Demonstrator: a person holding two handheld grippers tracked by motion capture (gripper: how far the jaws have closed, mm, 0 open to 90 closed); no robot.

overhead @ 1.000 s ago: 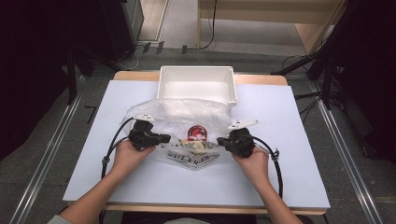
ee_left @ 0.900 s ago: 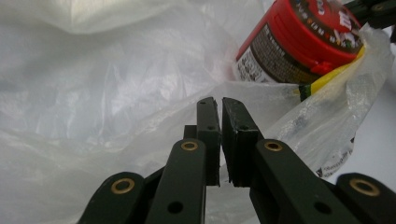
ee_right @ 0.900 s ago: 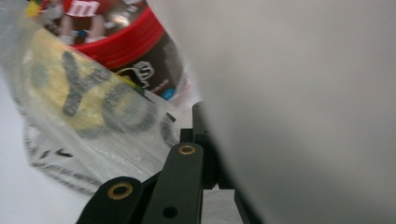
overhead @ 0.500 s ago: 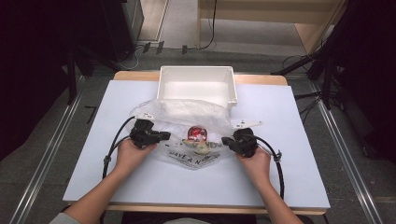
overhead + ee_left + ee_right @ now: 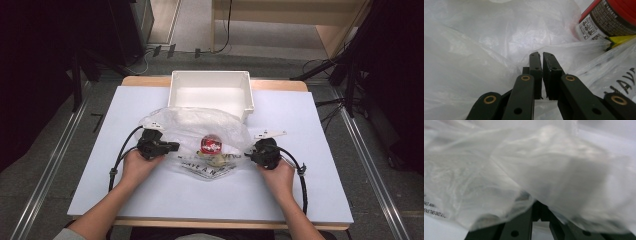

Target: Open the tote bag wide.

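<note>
While the clear plastic bag (image 5: 200, 135) lies crumpled on the white table (image 5: 310, 190), just in front of the white bin (image 5: 210, 90), both grippers hold it from opposite sides. The left gripper (image 5: 172, 146) has its fingers (image 5: 535, 67) nearly together, pinching a fold of the bag's film at the bag's left edge. The right gripper (image 5: 248, 154) sits at the bag's right edge; its fingers are pressed together with film draped over them, clamping the plastic. Inside the bag, between the 2 grippers, rests a red can (image 5: 210, 143), lying tilted with its printed label visible in the left gripper view. Beside the can lies a pale item (image 5: 216, 159), which cannot be identified. Black lettering shows on the bag's near side.
</note>
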